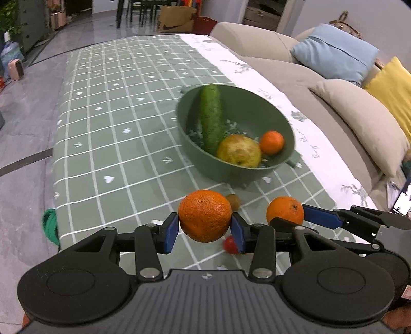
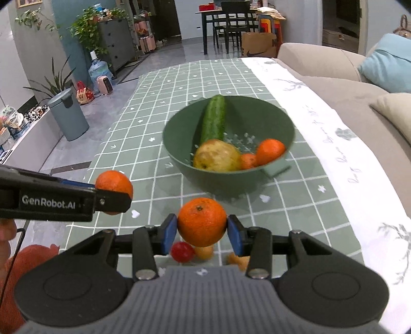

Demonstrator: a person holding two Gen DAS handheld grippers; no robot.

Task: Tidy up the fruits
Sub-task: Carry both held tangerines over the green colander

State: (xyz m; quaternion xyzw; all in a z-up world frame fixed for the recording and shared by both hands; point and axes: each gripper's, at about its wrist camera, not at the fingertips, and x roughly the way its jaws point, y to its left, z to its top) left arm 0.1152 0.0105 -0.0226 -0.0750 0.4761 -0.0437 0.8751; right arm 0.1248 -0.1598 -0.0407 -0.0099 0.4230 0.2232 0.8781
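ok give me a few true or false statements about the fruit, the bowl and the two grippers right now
1. Each gripper holds an orange. True: the left gripper is shut on one orange, the right gripper on another orange.
2. The green bowl is empty. False: it holds a cucumber, a yellowish pear and small oranges.
3. A small red fruit lies on the tablecloth below the right gripper. True.
4. The cucumber lies on the tablecloth. False: it leans inside the bowl.

Grey tiled floor (image 2: 77, 154), beige sofa (image 1: 295, 77) with cushions, dark dining table (image 2: 223, 15) behind.
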